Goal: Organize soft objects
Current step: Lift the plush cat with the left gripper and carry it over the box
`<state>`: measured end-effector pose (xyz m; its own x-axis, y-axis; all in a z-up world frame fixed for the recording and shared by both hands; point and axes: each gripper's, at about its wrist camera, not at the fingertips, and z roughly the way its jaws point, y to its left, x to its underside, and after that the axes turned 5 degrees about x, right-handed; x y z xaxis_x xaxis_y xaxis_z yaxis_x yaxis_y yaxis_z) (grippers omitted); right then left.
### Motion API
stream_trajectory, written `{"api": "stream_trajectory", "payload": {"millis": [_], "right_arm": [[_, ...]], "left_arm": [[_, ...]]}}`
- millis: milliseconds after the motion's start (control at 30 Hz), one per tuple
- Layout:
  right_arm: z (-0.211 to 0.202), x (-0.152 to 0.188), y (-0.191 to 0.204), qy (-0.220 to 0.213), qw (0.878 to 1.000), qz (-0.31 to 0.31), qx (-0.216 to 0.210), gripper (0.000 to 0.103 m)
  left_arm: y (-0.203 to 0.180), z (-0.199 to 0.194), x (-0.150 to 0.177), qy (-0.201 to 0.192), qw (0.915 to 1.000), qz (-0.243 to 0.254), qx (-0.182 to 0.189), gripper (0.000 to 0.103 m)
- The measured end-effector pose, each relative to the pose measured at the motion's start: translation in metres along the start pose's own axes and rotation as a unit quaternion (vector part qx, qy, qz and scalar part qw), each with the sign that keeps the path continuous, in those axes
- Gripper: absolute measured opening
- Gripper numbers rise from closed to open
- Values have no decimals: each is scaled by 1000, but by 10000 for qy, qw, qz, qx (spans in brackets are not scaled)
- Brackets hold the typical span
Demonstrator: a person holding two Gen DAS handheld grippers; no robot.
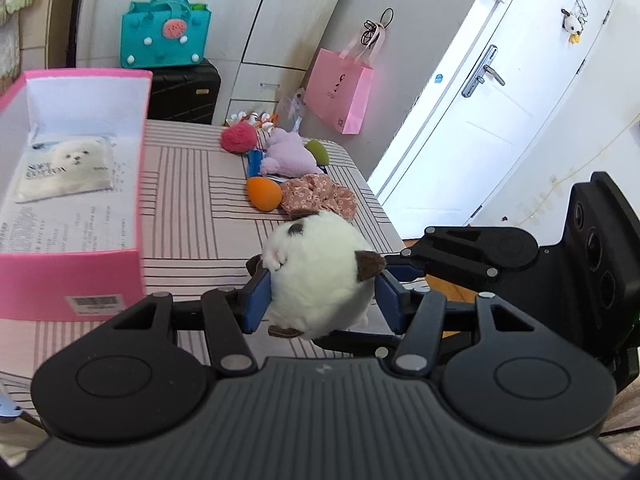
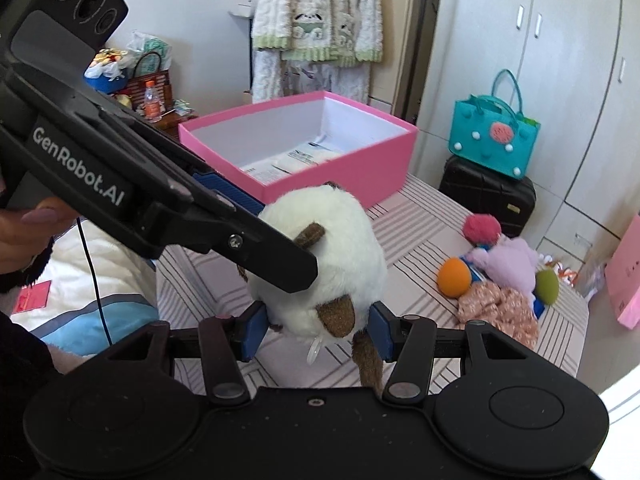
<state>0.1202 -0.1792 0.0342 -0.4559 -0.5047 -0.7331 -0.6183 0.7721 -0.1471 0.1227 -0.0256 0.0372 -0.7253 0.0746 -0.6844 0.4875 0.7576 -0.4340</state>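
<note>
Both hand-held grippers point downward at a slant and meet on one white plush toy (image 1: 316, 276) with brown ears, held clear above the striped tabletop (image 1: 192, 184). The left hand-held gripper (image 1: 320, 300) has its blue pads part-way closed, pressing into the toy's sides. The right hand-held gripper (image 2: 318, 334) grips the same toy from another side, its blue pads likewise sunk into the fur. A hand (image 2: 28, 228) shows at the edge of the right wrist view, on the left gripper's body, which reads "GenRobot.AI" in white letters.

An open pink box (image 1: 80, 280) stands on the tabletop, just beyond the toy. Inside lies a flat white packet (image 1: 68, 168) printed with a fluffy white animal; its writing is too small to read. The box bottom is lined with printed paper, and a barcode label sits on its outer wall.

Farther along the tabletop lie an orange ball (image 1: 262, 194), a floral scrunchie (image 1: 320, 196), a lilac plush (image 1: 286, 154), a pink pompom (image 1: 239, 140) and a green ball (image 1: 318, 152), bunched together.
</note>
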Motion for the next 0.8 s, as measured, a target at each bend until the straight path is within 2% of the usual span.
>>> {"api": "stream_trajectory", "payload": {"millis": [233, 567, 800], "right_arm": [[-8, -20, 17, -54, 9998, -158, -80, 58], [-11, -54, 28, -155, 9988, -454, -111, 58], [-7, -83, 29, -458, 9970, -623, 4, 58]], "left_arm": [[-7, -30, 2, -113, 9994, 238, -239, 55], [-4, -60, -12, -246, 9976, 390, -510, 55], [3, -77, -25, -628, 9939, 546, -723, 55]]}}
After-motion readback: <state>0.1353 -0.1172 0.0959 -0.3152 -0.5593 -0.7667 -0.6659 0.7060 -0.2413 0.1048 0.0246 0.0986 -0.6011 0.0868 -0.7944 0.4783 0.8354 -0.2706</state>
